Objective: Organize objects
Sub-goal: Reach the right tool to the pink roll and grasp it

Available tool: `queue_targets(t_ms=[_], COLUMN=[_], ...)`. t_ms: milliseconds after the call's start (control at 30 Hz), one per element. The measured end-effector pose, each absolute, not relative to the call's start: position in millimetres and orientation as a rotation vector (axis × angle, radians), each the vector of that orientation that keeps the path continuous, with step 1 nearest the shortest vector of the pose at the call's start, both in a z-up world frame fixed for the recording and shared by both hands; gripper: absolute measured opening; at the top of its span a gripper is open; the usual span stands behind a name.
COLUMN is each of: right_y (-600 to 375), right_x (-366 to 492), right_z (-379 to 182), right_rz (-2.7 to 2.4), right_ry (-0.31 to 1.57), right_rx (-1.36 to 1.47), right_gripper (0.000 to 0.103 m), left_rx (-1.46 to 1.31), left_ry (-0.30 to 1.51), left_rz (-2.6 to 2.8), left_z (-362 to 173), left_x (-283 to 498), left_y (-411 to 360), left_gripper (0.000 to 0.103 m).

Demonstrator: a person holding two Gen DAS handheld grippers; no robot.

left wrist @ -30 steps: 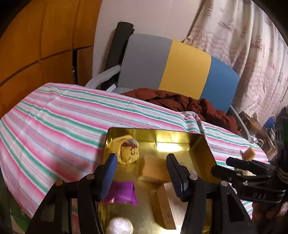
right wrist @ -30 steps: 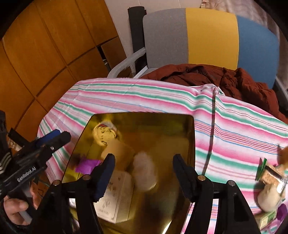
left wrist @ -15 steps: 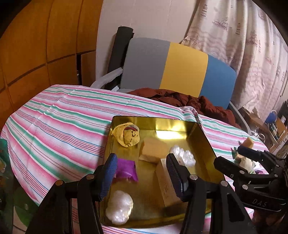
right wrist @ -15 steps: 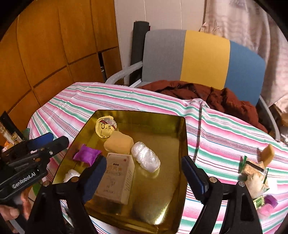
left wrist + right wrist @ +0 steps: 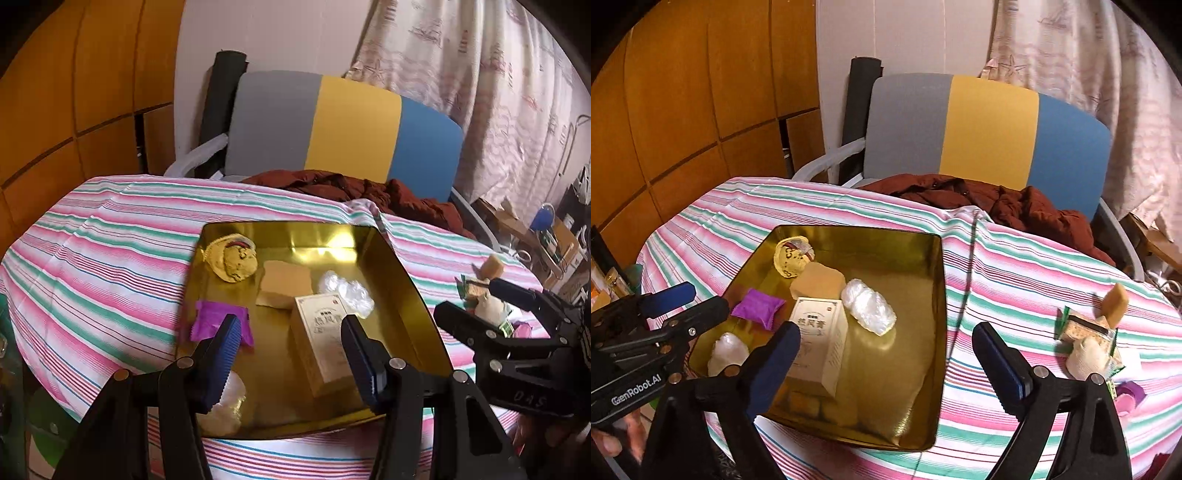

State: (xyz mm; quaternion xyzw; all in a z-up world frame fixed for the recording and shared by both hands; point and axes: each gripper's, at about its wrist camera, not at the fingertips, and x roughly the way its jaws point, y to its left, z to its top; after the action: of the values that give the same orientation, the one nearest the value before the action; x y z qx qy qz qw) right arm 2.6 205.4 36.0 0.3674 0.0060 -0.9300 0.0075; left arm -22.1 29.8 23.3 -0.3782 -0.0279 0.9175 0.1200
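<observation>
Left gripper (image 5: 290,352) jaws apart, empty, above gold tray (image 5: 406,295) near rim. Right gripper (image 5: 886,363) jaws wide, empty, straddling tray right edge; bare striped counter (image 5: 1015,280) beyond.

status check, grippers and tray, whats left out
Left gripper open, empty, over the gold tray. Right gripper open, empty. Loose snack pile on the striped cloth, right of tray. Path unblocked.

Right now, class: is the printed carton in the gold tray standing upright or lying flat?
Lying flat: the carton rests on a long side, printed face up, in the gold tray.
</observation>
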Motion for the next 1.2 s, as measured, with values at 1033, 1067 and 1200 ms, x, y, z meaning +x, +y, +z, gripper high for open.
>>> queue_targets(t_ms=[1033,1067,1200], right_y=[407,424,494], right_x=[38,43,58], right_z=[30,30,13], right_rz=[-3.142,-3.155,-3.147], right_ry=[-0.393,-0.445,-0.721], right_rx=[1.432,1.461,1.729], right_gripper=[0.103,0.103,0.103], left_rx=[-1.075,-1.072,-1.067], left_ry=[0.069,0.078,0.098], left_rz=[2.377,2.363,2.328], left_z=[11,11,11], left_x=[2,2,4], left_y=[105,110,122], left_gripper=[0.057,0.057,0.057])
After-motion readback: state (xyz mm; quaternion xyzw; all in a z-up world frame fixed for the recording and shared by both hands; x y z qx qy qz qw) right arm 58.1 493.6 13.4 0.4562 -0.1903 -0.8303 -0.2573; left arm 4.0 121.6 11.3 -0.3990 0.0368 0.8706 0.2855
